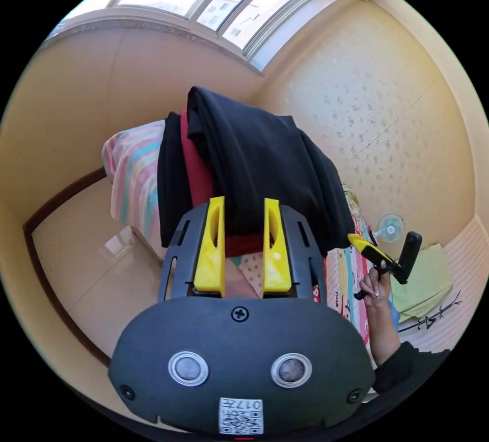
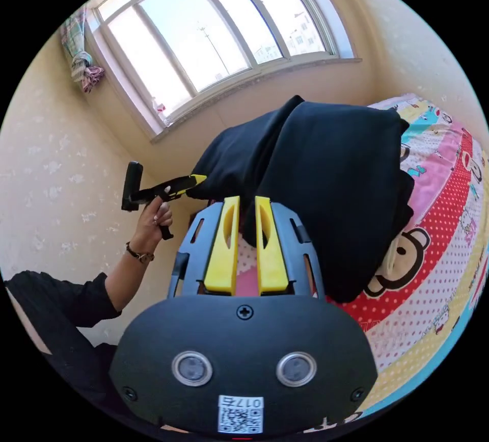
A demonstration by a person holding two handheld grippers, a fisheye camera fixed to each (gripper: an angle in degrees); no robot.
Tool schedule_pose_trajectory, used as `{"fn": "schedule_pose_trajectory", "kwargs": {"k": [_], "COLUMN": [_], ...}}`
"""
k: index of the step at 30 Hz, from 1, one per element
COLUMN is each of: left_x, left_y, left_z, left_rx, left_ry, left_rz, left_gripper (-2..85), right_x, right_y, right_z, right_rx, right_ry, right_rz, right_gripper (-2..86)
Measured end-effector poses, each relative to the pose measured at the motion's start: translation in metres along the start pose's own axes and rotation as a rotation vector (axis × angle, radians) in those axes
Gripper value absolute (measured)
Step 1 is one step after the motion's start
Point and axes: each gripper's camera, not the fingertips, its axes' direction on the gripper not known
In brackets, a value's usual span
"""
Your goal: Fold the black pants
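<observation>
Lying folded on a cartoon-print bed (image 2: 438, 258) beneath an arched window (image 2: 214, 39), black pants (image 2: 331, 182) are nipped by both grippers.

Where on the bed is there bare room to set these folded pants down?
In the right gripper view, the patterned cartoon bedsheet lies bare beside the folded black pants, out to its yellow edge. In the left gripper view, the bed's near end is crowded: the pants sit stacked on a red garment, leaving a narrow striped strip towards the green cloth.
</observation>
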Motion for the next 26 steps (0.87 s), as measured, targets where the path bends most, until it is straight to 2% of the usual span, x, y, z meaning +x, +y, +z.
{"fn": "schedule_pose_trajectory", "kwargs": {"k": [3, 4, 6, 7, 8, 10, 12, 14, 15, 16, 17, 20, 21, 23, 26], "left_x": [0.031, 0.047, 0.078, 0.108, 0.143, 0.206, 0.271, 0.355, 0.372, 0.393, 0.405, 0.422, 0.422, 0.410, 0.408], "left_y": [0.032, 0.046, 0.065, 0.075, 0.083, 0.098, 0.124, 0.183, 0.202, 0.240, 0.273, 0.293, 0.293, 0.294, 0.306], "left_z": [-0.018, -0.021, -0.014, 0.001, 0.022, 0.060, 0.101, 0.173, 0.192, 0.230, 0.259, 0.261, 0.261, 0.260, 0.248], "left_rx": [0.050, 0.056, 0.017, -0.037, -0.146, -0.354, -0.554, -0.944, -1.036, -1.206, -1.323, -1.247, -1.242, -1.211, -1.113], "left_ry": [-0.071, -0.089, 0.052, 0.234, 0.366, 0.419, 0.371, 0.296, 0.271, 0.192, 0.125, -0.006, -0.008, -0.004, -0.008], "left_rz": [0.016, 0.020, 0.080, 0.179, 0.269, 0.409, 0.570, 0.838, 0.904, 0.962, 0.958, 1.025, 1.010, 0.843, 0.851], "left_gripper": [11.2, 8.3, 4.3, 2.2, 0.6, -0.3, -0.6, -0.6, -0.6, -0.6, -0.7, -0.7, -0.8, -0.9, -1.0], "right_x": [0.004, 0.009, 0.017, 0.021, 0.025, 0.038, 0.032, 0.024, 0.018, 0.014, 0.013, 0.002, -0.005, -0.010, -0.006], "right_y": [0.073, 0.108, 0.166, 0.204, 0.223, 0.286, 0.325, 0.360, 0.380, 0.400, 0.410, 0.460, 0.482, 0.521, 0.582], "right_z": [-0.052, -0.071, -0.097, -0.109, -0.114, -0.140, -0.177, -0.213, -0.230, -0.244, -0.251, -0.295, -0.314, -0.344, -0.397], "right_rx": [-0.016, -0.033, -0.075, -0.127, -0.172, -0.307, -0.218, -0.119, -0.094, -0.096, -0.097, -0.002, 0.061, 0.139, 0.256], "right_ry": [0.177, 0.263, 0.383, 0.475, 0.524, 0.650, 0.628, 0.579, 0.587, 0.636, 0.664, 0.654, 0.630, 0.619, 0.631], "right_rz": [0.034, 0.080, 0.150, 0.181, 0.206, 0.390, 0.507, 0.599, 0.628, 0.673, 0.713, 0.858, 0.889, 0.973, 1.098], "right_gripper": [5.7, 5.2, 4.6, 4.3, 4.4, 4.8, 4.5, 3.7, 3.4, 3.5, 3.7, 5.2, 5.6, 6.5, 8.7]}}
